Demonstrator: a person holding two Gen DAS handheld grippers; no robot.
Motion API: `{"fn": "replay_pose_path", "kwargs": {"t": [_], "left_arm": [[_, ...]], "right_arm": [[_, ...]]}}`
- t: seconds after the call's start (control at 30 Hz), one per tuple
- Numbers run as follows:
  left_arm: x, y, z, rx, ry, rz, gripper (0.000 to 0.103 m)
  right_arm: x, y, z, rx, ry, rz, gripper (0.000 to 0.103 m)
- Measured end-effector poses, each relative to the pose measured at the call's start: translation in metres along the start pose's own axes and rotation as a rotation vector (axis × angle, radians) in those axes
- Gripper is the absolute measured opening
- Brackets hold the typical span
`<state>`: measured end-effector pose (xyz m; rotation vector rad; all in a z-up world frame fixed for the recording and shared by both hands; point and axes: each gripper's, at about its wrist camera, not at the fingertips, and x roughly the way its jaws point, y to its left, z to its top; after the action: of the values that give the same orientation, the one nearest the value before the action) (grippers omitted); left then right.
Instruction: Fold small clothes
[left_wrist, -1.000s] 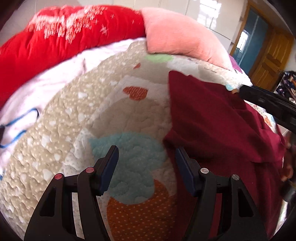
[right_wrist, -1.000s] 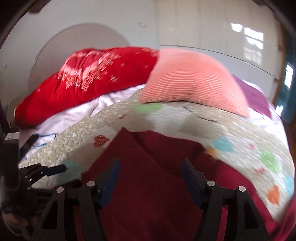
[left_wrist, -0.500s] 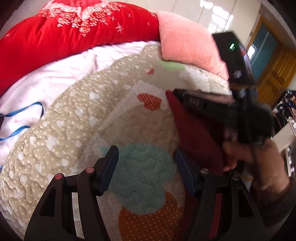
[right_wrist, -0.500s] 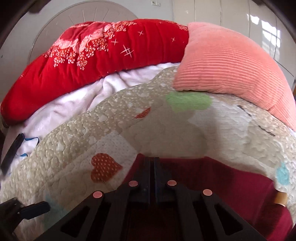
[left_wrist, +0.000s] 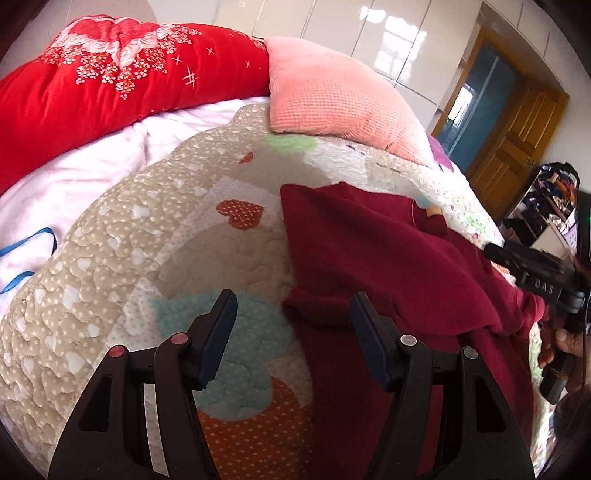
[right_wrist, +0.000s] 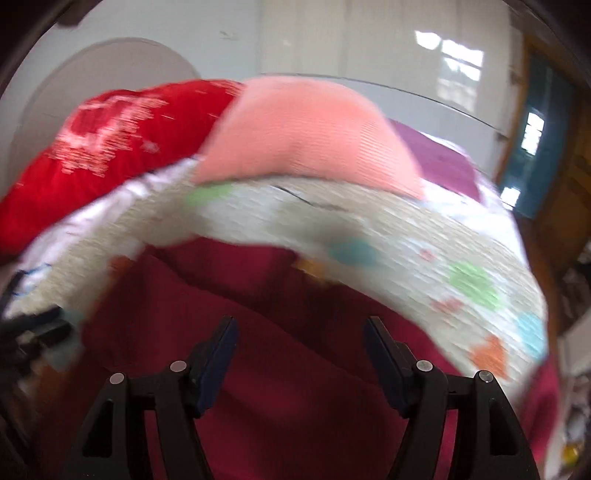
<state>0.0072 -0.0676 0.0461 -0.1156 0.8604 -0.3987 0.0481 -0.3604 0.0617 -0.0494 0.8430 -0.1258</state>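
Observation:
A dark red garment (left_wrist: 388, 266) lies on the heart-patterned quilt (left_wrist: 147, 243), folded over with a straight left edge. My left gripper (left_wrist: 291, 317) is open and empty, hovering over the garment's near left corner; one finger is over the quilt, the other over the cloth. My right gripper (right_wrist: 299, 339) is open and empty above the garment (right_wrist: 295, 387) in a motion-blurred view. The right gripper also shows at the right edge of the left wrist view (left_wrist: 535, 273), held in a hand.
A red floral duvet (left_wrist: 110, 81) and a pink pillow (left_wrist: 332, 99) lie at the bed's head. White bedding with a blue cord (left_wrist: 33, 247) is at the left. A wooden door (left_wrist: 524, 136) and cluttered shelf (left_wrist: 554, 199) stand at the right.
My right gripper was shut at the garment's far edge half a second ago; it is now open and has pulled back to the right. The left gripper has barely moved.

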Motion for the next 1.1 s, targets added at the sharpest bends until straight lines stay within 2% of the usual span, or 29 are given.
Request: {"fn": "replay_pose_path", "kwargs": {"t": [0.1,0.17,0.3,0.33,0.37,0.4,0.47,0.57,0.7,0.77,0.9,0.93,1.07,1.1], "left_arm": [[0.011,-0.007,-0.002,0.02,0.035,0.002,0.064],[0.014,-0.01,-0.004,0.036,0.053,0.006,0.064],[0.018,-0.014,-0.008,0.053,0.065,0.017,0.064],[0.019,-0.013,-0.009,0.051,0.069,0.017,0.064],[0.02,-0.013,-0.009,0.049,0.076,0.016,0.064],[0.02,-0.013,-0.01,0.048,0.079,0.017,0.064],[0.022,-0.012,-0.01,0.045,0.084,0.017,0.064],[0.022,-0.012,-0.01,0.046,0.085,0.018,0.064],[0.024,-0.012,-0.01,0.052,0.093,0.026,0.064],[0.025,-0.012,-0.01,0.054,0.093,0.027,0.064],[0.024,-0.013,-0.01,0.057,0.085,0.033,0.064],[0.023,-0.013,-0.01,0.058,0.08,0.033,0.064],[0.016,-0.014,-0.007,0.061,0.051,0.03,0.064],[0.014,-0.015,-0.006,0.065,0.04,0.033,0.064]], "right_arm": [[0.005,-0.035,-0.025,0.051,0.064,-0.064,0.068],[0.002,-0.05,-0.039,0.076,0.068,-0.112,0.068],[-0.003,-0.069,-0.057,0.152,0.072,-0.132,0.068],[-0.002,-0.072,-0.061,0.162,0.082,-0.12,0.056],[0.0,-0.072,-0.064,0.162,0.086,-0.103,0.038],[0.001,-0.071,-0.065,0.153,0.091,-0.093,0.008],[-0.004,-0.068,-0.063,0.119,0.071,-0.129,0.005],[-0.001,-0.072,-0.064,0.123,0.054,-0.199,0.005],[0.004,-0.072,-0.07,0.137,0.053,-0.201,0.005],[-0.003,-0.079,-0.071,0.187,0.059,-0.158,0.007],[-0.019,-0.092,-0.077,0.317,0.06,-0.041,0.026],[-0.025,-0.092,-0.078,0.329,0.051,-0.031,0.029],[-0.042,-0.077,-0.08,0.327,0.026,-0.012,0.032],[-0.044,-0.073,-0.081,0.325,0.022,-0.009,0.035]]}}
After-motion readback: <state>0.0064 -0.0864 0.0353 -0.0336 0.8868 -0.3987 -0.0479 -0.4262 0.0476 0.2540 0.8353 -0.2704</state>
